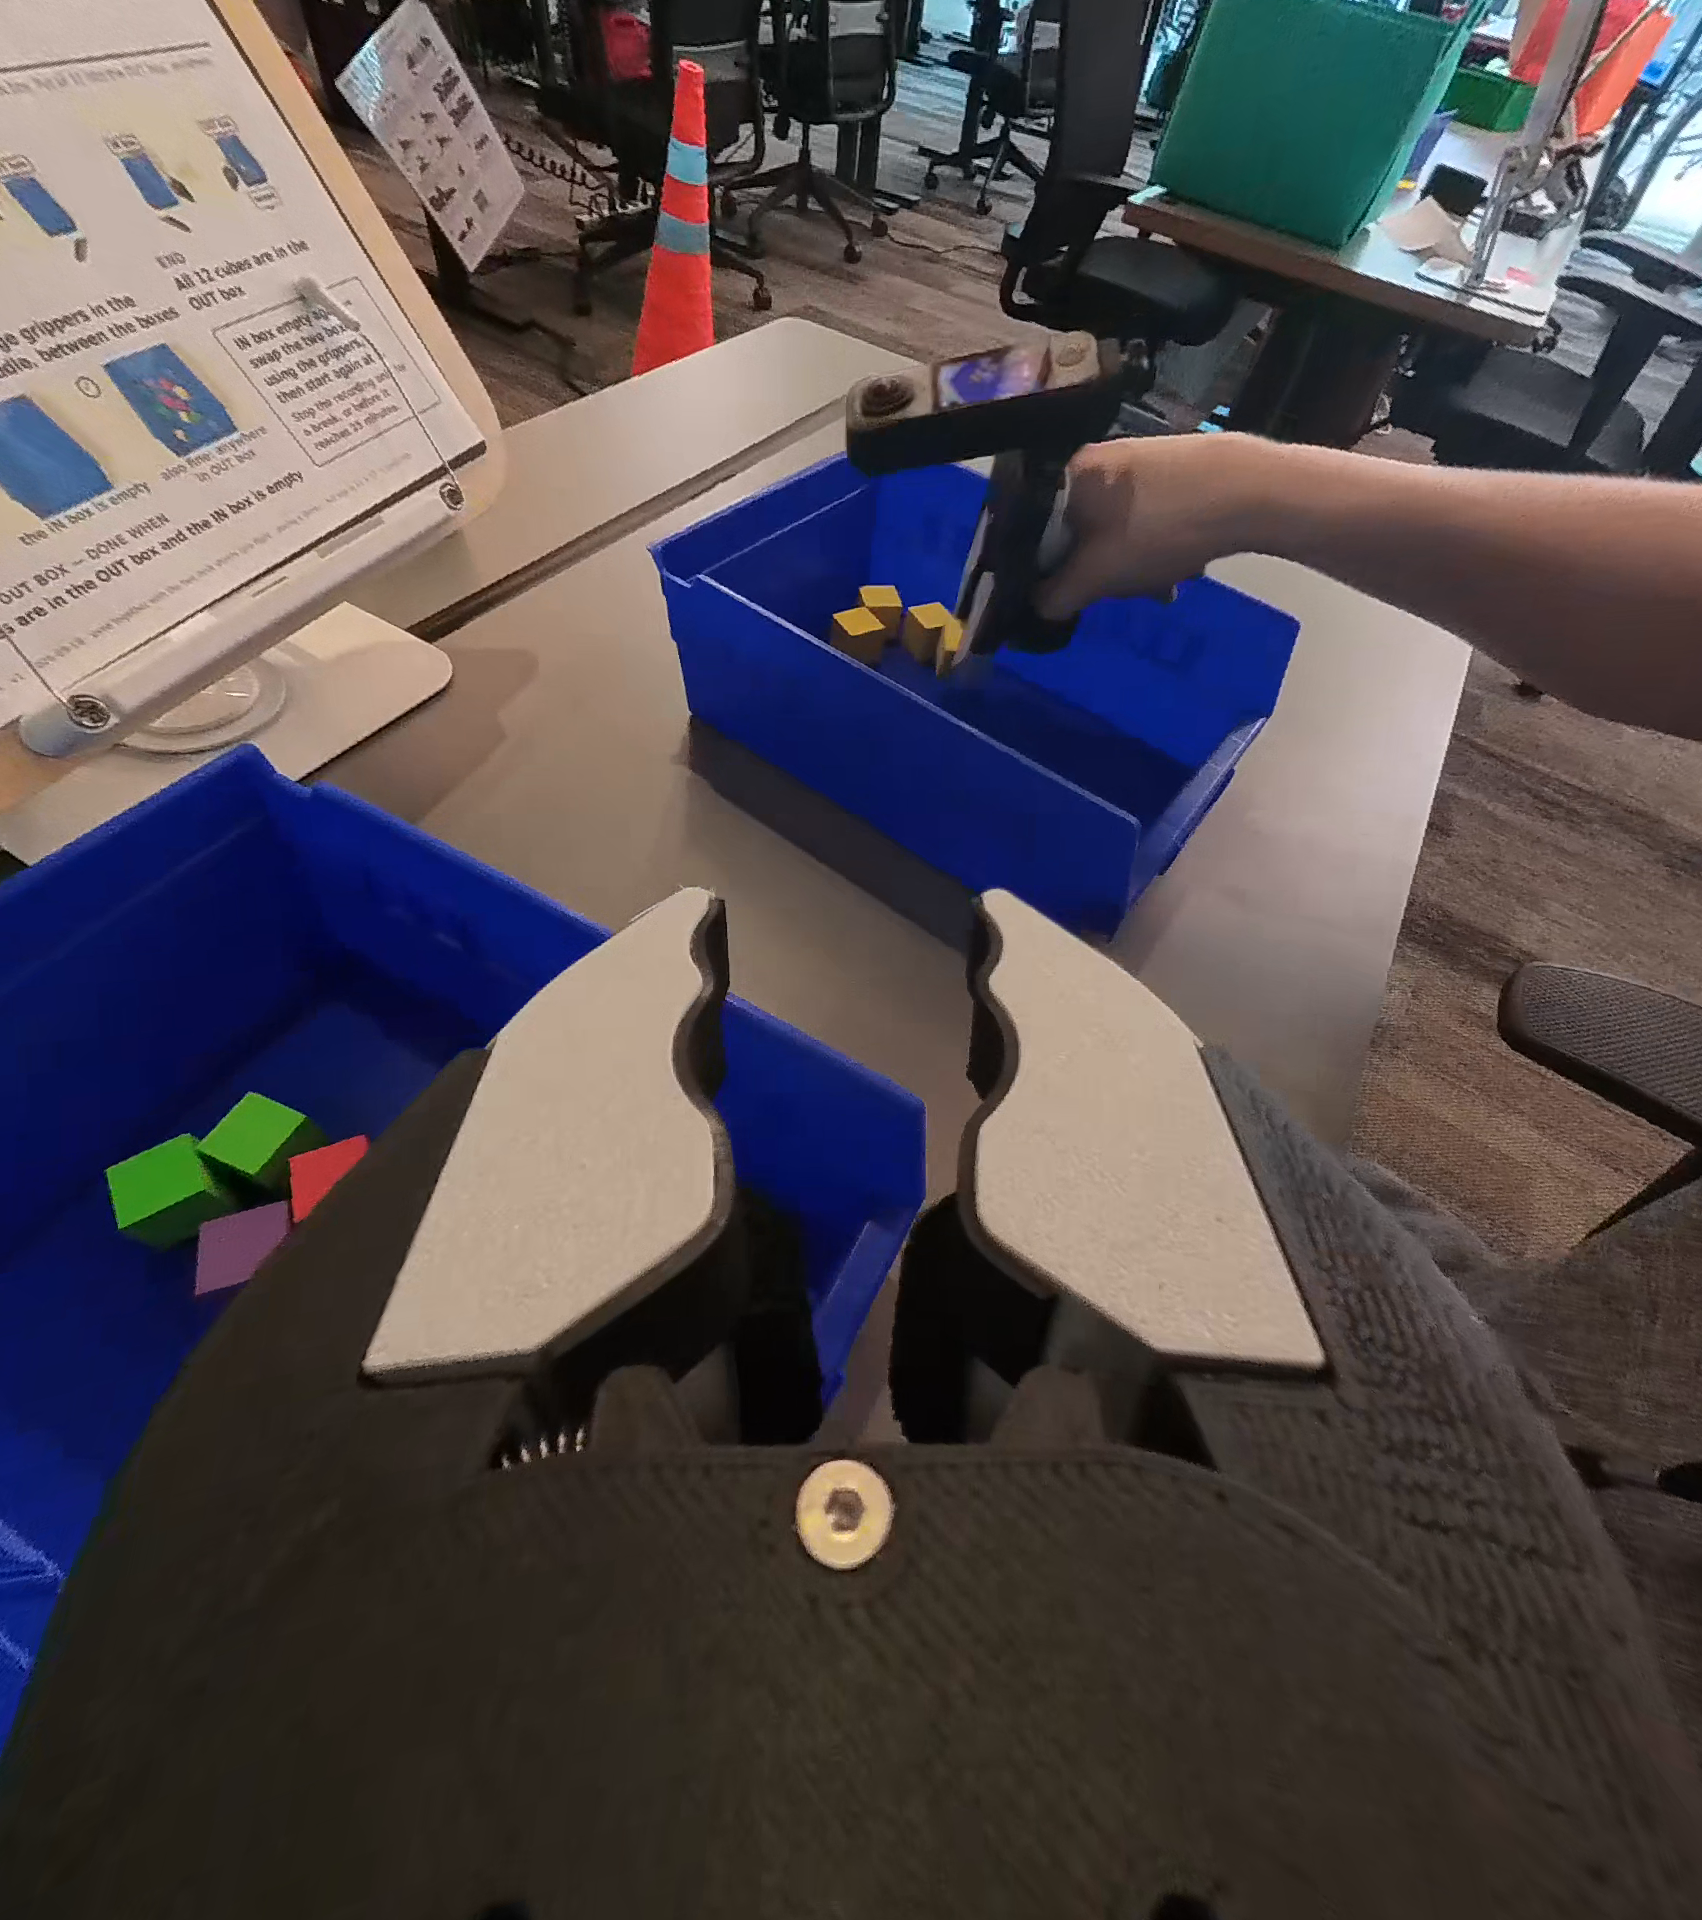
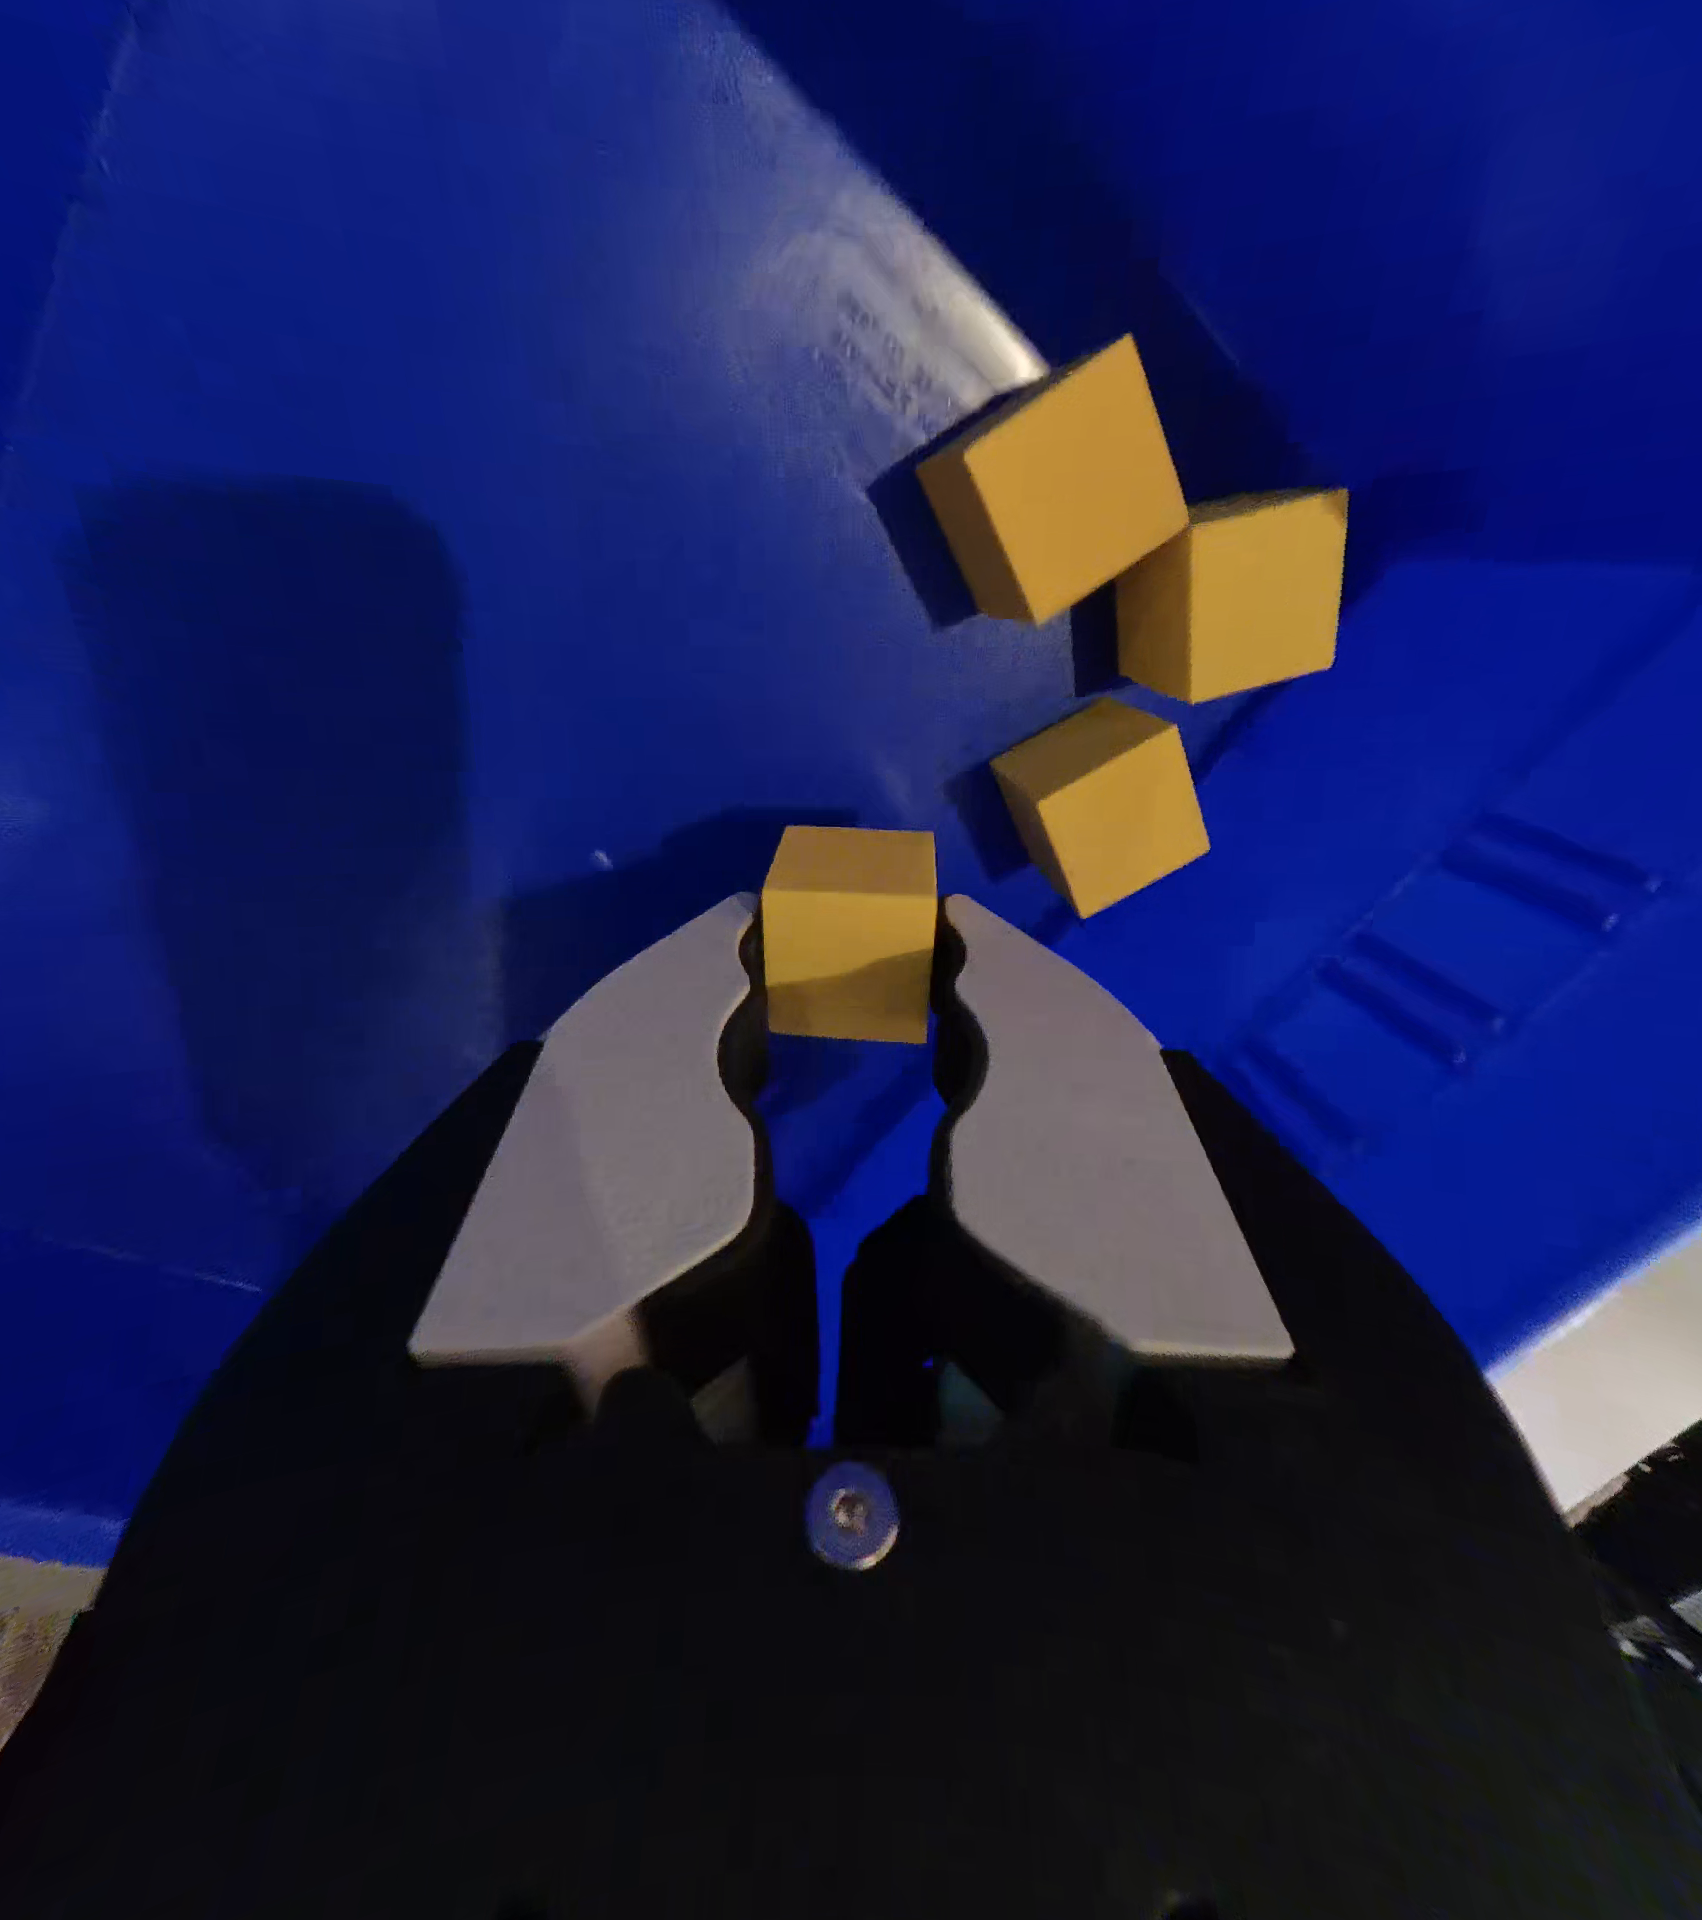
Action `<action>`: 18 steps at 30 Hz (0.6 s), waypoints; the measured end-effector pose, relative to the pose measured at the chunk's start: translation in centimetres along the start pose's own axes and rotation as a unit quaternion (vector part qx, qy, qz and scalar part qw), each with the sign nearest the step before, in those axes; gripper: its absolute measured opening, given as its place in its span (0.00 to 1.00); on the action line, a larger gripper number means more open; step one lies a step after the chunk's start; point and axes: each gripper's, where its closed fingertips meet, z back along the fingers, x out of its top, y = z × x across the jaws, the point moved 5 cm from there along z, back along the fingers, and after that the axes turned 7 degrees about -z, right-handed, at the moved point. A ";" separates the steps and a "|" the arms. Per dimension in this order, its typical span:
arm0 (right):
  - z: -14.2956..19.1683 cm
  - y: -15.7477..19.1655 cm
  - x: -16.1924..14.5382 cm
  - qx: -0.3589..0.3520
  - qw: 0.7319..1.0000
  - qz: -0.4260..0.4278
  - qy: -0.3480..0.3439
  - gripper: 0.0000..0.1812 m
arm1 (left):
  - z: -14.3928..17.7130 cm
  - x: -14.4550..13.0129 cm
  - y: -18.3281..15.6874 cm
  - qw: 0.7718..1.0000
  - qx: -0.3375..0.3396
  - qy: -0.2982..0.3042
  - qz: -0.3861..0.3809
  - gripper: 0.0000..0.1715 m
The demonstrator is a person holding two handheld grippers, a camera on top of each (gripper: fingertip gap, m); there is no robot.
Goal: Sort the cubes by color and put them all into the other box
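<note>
My left gripper [image 1: 847, 914] is open and empty, held above the table between two blue bins. The near blue bin [image 1: 78, 935] at lower left holds two green cubes [image 1: 203, 1164], a red cube [image 1: 322, 1169] and a purple cube [image 1: 239, 1247]. My right gripper [image 2: 849, 914] is shut on a yellow cube [image 2: 847, 935] low inside the far blue bin [image 2: 411, 520], close to its floor. Three more yellow cubes [image 2: 1138, 582] lie just ahead to the right. In the left wrist view the right gripper [image 1: 972, 644] reaches down into the far bin [image 1: 888, 769] beside the yellow cubes [image 1: 878, 623].
A tilted instruction sheet on a white stand [image 1: 120, 364] is at the table's back left. An orange cone [image 1: 681, 229], office chairs and a desk with a green box [image 1: 1294, 114] stand beyond. A person's forearm [image 1: 1449, 582] reaches in from the right. A grey chair [image 1: 1657, 1060] is at right.
</note>
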 end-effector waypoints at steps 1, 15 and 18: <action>-0.2 -0.1 0.4 -0.002 1.000 -0.001 0.000 0.16 | 0.1 0.0 0.1 1.000 0.003 0.000 -0.001 0.26; -1.7 -2.3 1.1 -0.055 0.997 -0.025 0.046 0.16 | 3.6 -0.1 3.2 0.997 0.083 -0.002 0.001 0.26; -1.6 -2.2 1.3 -0.048 0.998 -0.024 0.044 0.20 | 3.7 -0.7 3.8 0.995 0.101 0.021 0.002 0.26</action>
